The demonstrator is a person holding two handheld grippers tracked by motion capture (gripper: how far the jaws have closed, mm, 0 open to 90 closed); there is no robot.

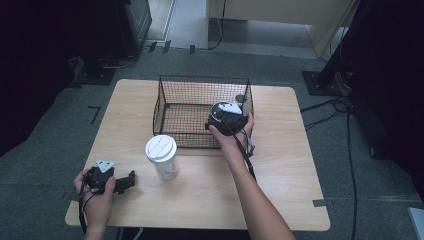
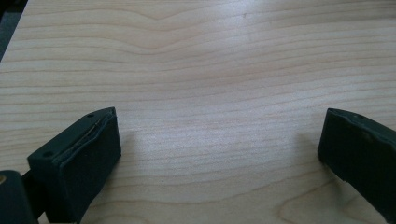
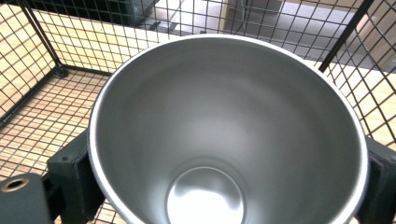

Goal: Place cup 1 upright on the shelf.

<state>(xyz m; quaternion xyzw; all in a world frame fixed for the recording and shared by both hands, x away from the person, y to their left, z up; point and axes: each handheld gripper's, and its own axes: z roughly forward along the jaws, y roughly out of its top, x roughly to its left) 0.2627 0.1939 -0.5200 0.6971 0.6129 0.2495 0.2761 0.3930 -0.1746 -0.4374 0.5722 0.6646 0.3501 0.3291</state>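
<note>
Steel cup (image 3: 224, 130): between right gripper (image 3: 224, 186) jaws, mouth toward that gripper's camera, base pointing away and down
Cup axis: runs along the jaws, steeply down toward basket floor going by the high view
Cup place: inside wire basket (image 1: 170, 107), near-right corner region, mesh floor visible around it
Right gripper state: jaws flank cup on both sides; pad contact not clear, grip or release cannot tell
Right hand (image 1: 235, 131): over basket's near-right wall, gripper (image 1: 227, 117) dipped inside
Key relation: cup straight ahead of right jaws, basket floor just beyond cup base; likely set-down, then straight pull-back along cup axis
Left gripper (image 1: 120, 182): jaws wide apart, empty, over bare table (image 2: 201, 70)
Jar (image 1: 162, 157): white lid, upright, just in front of basket, nearer left gripper
Nearer hand for jar: left
</note>
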